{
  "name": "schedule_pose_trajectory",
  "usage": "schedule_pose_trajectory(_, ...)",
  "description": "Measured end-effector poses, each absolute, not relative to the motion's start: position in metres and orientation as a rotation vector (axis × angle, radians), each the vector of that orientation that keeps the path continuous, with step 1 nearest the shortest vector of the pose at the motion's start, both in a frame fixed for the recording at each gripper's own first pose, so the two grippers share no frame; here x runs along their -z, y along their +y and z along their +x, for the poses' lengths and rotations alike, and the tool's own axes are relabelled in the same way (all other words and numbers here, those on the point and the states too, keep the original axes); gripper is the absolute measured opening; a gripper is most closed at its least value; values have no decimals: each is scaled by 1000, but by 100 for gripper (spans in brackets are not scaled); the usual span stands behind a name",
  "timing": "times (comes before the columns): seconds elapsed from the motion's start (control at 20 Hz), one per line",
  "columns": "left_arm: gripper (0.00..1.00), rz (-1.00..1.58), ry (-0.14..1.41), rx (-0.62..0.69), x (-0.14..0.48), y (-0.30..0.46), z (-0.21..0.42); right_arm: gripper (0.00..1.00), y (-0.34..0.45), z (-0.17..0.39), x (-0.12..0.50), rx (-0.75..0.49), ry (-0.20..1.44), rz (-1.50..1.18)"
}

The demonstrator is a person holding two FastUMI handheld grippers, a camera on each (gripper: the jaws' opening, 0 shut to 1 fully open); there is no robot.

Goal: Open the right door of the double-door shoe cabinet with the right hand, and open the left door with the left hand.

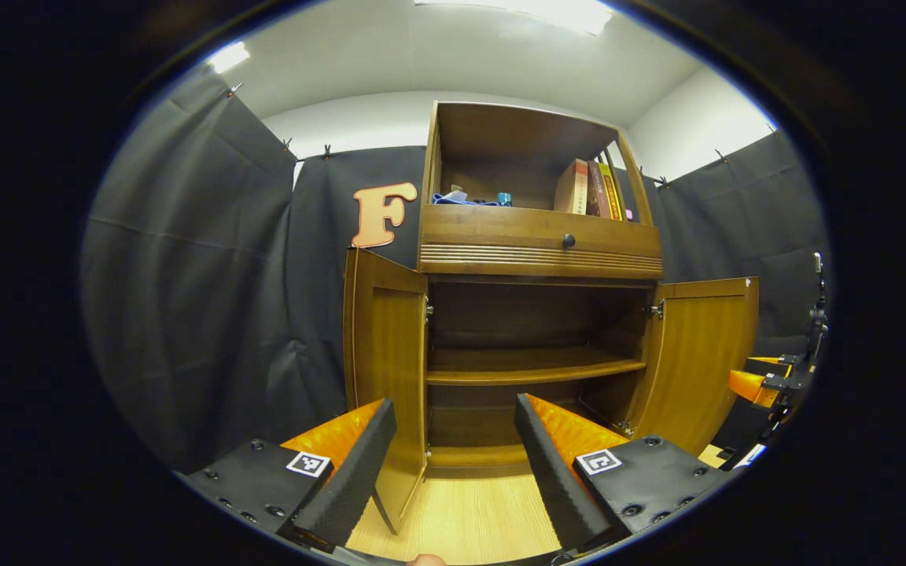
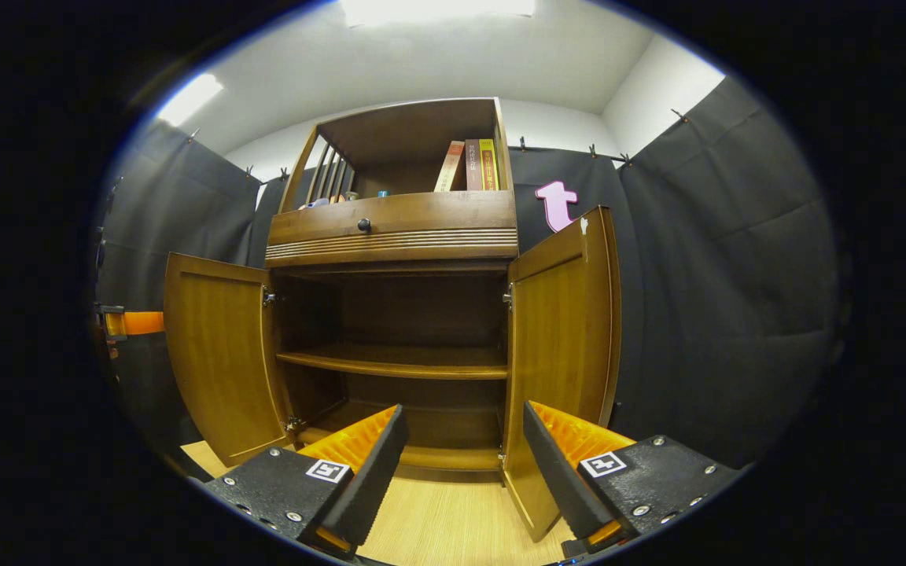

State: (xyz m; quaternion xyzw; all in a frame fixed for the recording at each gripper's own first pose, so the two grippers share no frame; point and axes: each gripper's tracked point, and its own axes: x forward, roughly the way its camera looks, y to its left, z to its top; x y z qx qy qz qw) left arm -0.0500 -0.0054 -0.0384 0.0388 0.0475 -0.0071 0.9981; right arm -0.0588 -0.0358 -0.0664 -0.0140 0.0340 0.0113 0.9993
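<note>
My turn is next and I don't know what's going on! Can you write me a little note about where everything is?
Left tongs: open, holding nothing, in front of the left door.
Right tongs: open, holding nothing, in front of the right door.
Shoe cabinet: both doors swung wide, the shelf inside looks bare.
Done: both doors are open.
Left: nothing, it seems; just pull the tongs back.

Staged recording booth, not real home. Black cloth wall (image 1: 209,259) hung all round, pinned by clips (image 1: 327,149) along top edge, white room wall (image 2: 650,94) and ceiling light (image 2: 437,9) above it. Lone household prop: wooden shoe cabinet (image 1: 539,244) on light wood-grain floor (image 1: 461,519), books (image 1: 591,189) and small clutter on its open top shelf.
</note>
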Motion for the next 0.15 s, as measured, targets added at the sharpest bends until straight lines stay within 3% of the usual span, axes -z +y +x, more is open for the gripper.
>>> schedule_pose_trajectory(0.15,98,79,94,14,38,-6,-50,91,-36,-58,67,-23,70,-31)
